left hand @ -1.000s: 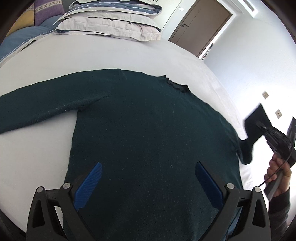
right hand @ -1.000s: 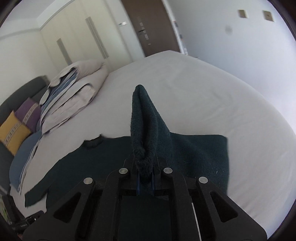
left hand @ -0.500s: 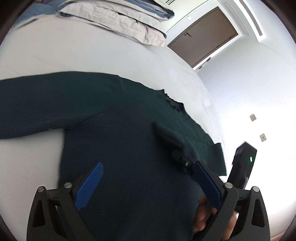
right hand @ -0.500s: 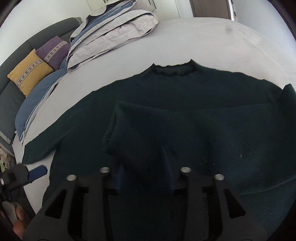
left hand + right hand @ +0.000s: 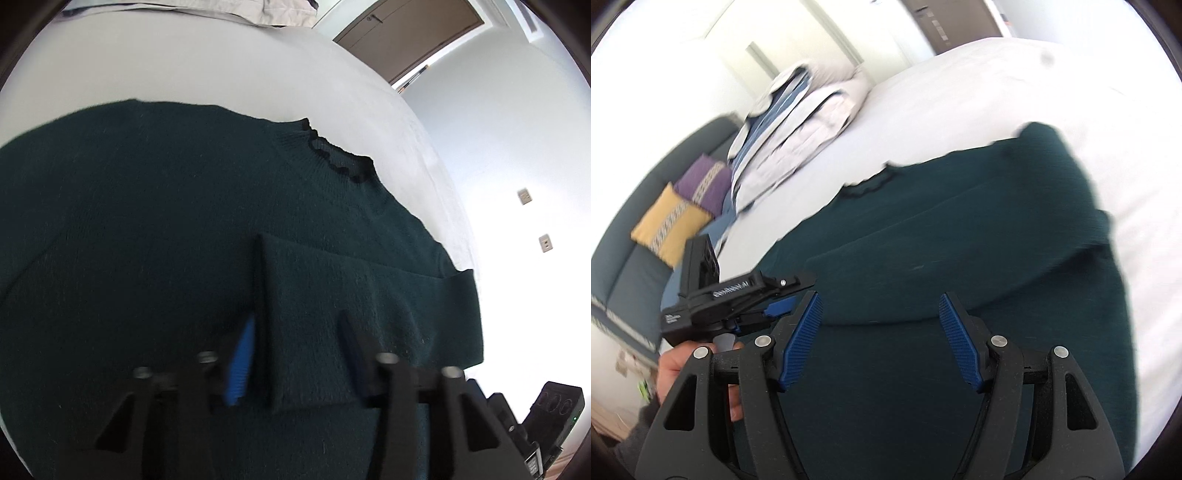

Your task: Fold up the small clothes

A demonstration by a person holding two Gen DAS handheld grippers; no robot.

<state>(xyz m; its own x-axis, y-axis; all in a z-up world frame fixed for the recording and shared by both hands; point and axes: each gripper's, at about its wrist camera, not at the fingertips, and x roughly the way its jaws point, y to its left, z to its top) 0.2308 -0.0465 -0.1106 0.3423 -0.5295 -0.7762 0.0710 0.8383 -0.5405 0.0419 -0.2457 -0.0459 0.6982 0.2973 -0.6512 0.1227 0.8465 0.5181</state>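
A dark green sweater [image 5: 147, 221] lies flat on the white bed [image 5: 221, 66], its ruffled collar [image 5: 332, 158] at the far side. One sleeve [image 5: 369, 295] is folded across the body. My left gripper [image 5: 297, 321] is low over that sleeve's cuff end; its jaws are closing with the cuff between them, the fabric still flat. The right wrist view shows the left gripper [image 5: 738, 295] in a person's hand [image 5: 676, 365] at the sweater's edge. My right gripper [image 5: 879, 297] hovers above the sweater's lower body [image 5: 886, 387], its jaws opening with nothing between them.
Stacked pillows [image 5: 812, 110] lie at the head of the bed. A dark sofa [image 5: 628, 277] with yellow [image 5: 672, 221] and purple [image 5: 705, 181] cushions stands beyond the bed's left side. A brown door [image 5: 406, 33] is in the far wall. The bed's right edge [image 5: 461, 229] runs close to the folded sleeve.
My right gripper laid the sleeve across the sweater's body, let it go and drew back. My left gripper moved right to the sleeve's cuff and its jaws narrowed around it.
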